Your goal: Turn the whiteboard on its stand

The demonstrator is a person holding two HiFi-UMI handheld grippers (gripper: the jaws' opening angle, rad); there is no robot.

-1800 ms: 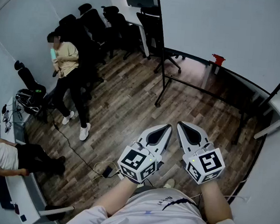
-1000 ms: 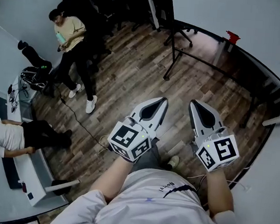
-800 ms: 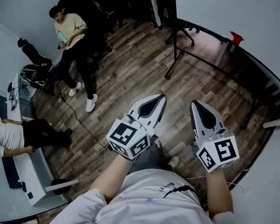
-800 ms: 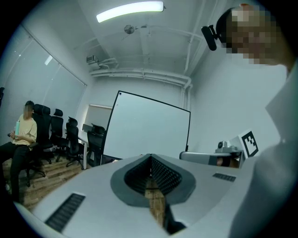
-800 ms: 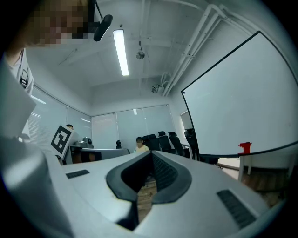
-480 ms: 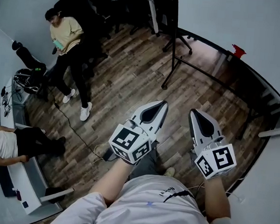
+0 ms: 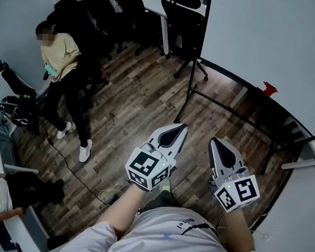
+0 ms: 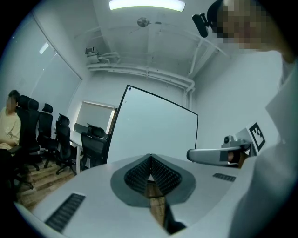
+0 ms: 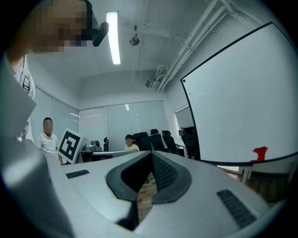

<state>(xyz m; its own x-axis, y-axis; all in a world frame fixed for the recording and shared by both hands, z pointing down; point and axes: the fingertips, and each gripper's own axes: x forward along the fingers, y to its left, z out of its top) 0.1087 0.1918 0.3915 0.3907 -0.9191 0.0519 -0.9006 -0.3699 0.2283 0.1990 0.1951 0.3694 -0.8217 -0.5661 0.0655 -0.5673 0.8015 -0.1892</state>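
Whiteboard [image 7: 262,38]: is standing upright at the upper right of the head view, its blank face turned toward the person and nothing touching it.
Stand [image 7: 182,104]: black frame is resting on the wooden floor [image 7: 137,110], with the near upright post lying ahead of the left gripper.
Red item [image 7: 269,89]: is sitting on the ledge under the board; too small to identify.
Left gripper [image 7: 179,129]: jaws are pressing together with nothing between them; it is pointing level toward the post, well apart from it.
Right gripper [image 7: 215,142]: jaws are likewise meeting, empty; it is pointing toward the board's lower edge, well apart from it.
Reason for posture: both tools are riding side by side in front of the body, judged as an approach; closed jaws would need opening to clamp the frame.
Stage: turning is not yet beginning, by my judgement.
Surroundings: office chairs [image 7: 182,16] are standing behind the post; a person [image 7: 59,60] is standing at left, well clear.
Risk: the swinging board may be meeting the chairs, and the red item may be sliding off.
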